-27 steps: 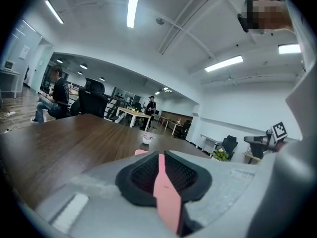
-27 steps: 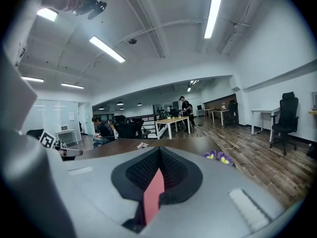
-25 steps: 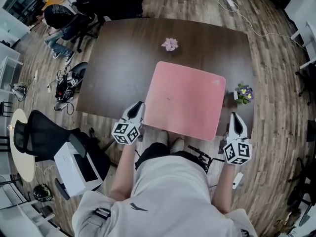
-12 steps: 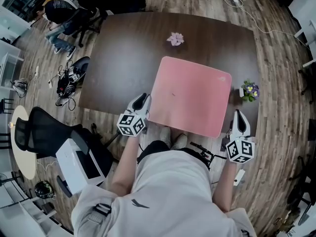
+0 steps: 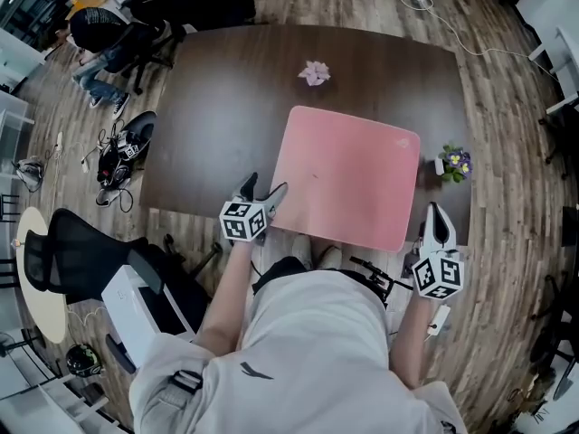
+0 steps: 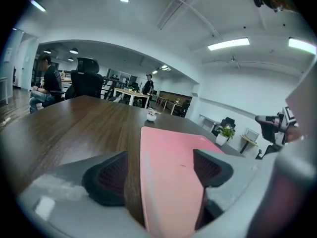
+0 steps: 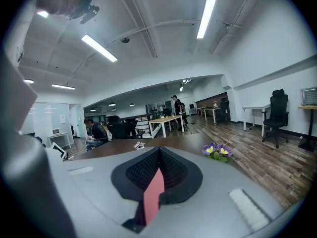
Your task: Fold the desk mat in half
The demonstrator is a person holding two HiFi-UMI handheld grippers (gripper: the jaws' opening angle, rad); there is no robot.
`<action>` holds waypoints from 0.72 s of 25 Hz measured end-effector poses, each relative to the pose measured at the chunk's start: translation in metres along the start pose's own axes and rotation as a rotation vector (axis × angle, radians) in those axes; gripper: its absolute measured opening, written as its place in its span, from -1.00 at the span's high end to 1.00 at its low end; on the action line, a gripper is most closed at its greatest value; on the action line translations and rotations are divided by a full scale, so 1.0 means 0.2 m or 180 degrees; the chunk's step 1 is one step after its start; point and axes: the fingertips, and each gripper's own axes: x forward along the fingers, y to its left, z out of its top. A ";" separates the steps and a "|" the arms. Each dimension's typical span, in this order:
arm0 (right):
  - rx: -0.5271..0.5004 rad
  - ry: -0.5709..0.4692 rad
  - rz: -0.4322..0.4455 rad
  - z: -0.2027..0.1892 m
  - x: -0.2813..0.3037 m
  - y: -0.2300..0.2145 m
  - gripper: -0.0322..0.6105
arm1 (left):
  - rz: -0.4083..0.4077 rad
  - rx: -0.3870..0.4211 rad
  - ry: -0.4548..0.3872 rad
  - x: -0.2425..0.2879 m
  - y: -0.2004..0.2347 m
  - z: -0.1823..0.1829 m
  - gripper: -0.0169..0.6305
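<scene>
I'm still on the grasp: the desk mat point(image 5: 348, 174) lies flat on the worktop point(image 5: 226, 107). My right tongs point(image 5: 438, 211) pinch its near corner. My left tongs point(image 5: 265, 186) have just been opening and straddle its near-left edge, unpressed. Next I need to close left, then lift both.

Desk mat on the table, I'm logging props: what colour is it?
The desk mat is plain pink; the head view shows it best.

Bright, even light comes from ceiling strip lamps point(image 7: 205, 16) at the top of both tool views; I see no hard shadows. The bench point(image 6: 74, 128) carries a soft sheen. Edges bow strongly and corners go black. Nearest the lens, the left tool point(image 6: 163, 170) and desk mat point(image 6: 168, 148) blur.
</scene>
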 end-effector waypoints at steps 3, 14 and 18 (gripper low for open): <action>0.0009 0.0014 -0.0023 -0.01 0.00 0.00 0.90 | 0.0006 0.0050 0.0091 0.02 0.00 -0.02 -0.48; 0.0080 0.0087 -0.0056 -0.07 -0.02 -0.02 0.90 | 0.0045 0.0168 0.0593 0.11 0.07 -0.20 -0.67; 0.0087 0.0124 -0.0049 -0.09 -0.02 -0.01 0.90 | 0.0089 0.0221 0.0770 0.18 0.11 -0.30 -0.67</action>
